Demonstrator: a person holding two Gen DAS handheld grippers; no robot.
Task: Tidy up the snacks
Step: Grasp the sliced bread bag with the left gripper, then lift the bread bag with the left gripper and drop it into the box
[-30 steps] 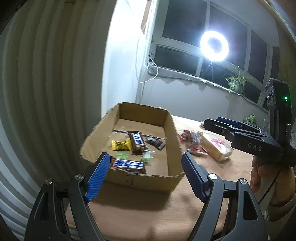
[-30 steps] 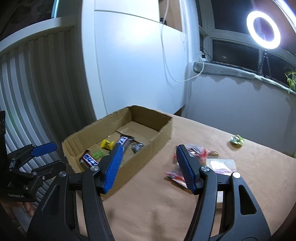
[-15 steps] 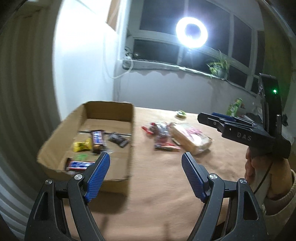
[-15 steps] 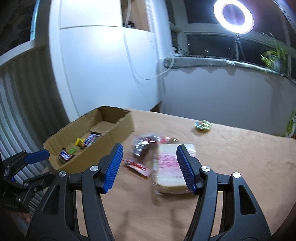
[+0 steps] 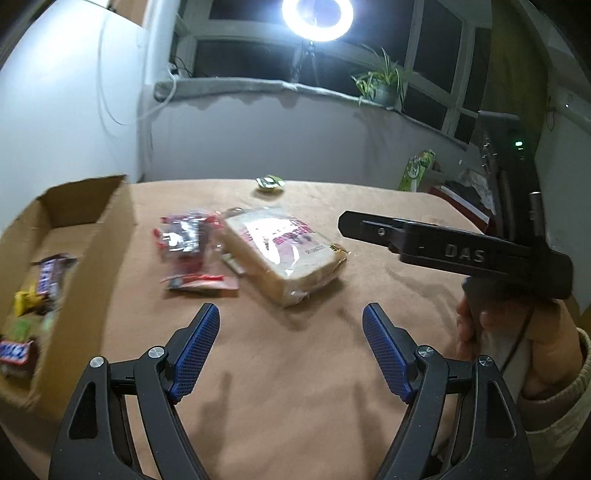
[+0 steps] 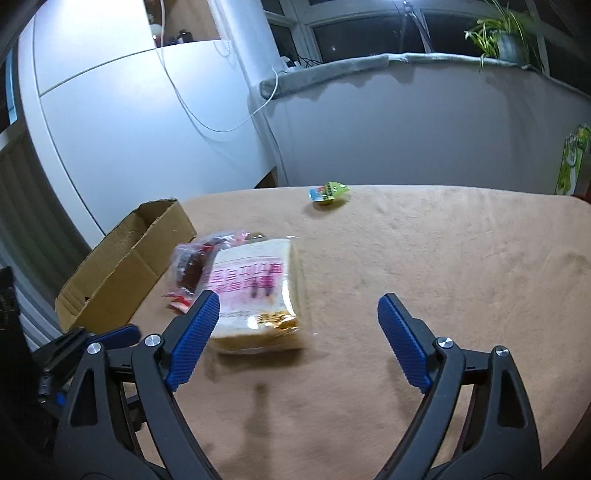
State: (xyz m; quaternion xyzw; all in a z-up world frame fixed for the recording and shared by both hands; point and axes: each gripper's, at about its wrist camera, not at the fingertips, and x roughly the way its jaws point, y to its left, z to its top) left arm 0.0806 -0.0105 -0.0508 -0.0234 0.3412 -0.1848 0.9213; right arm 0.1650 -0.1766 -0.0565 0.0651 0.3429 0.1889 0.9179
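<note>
Your left gripper [image 5: 290, 325] gapes empty; your right gripper [image 6: 299, 315] has just been opening, nothing between. The bagged bread [image 5: 284, 251] lies mid-table, red packets [image 5: 184, 242] crowding its left, cardboard box [image 5: 92, 236] beyond.

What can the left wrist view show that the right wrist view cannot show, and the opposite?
Only the left wrist view shows the ring light, the candy bars inside the cardboard box, and a hand holding the right gripper. Only the right wrist view shows the white cabinet. Both show the bagged bread, the red packets, the small green packet, the potted plant and the table.
</note>
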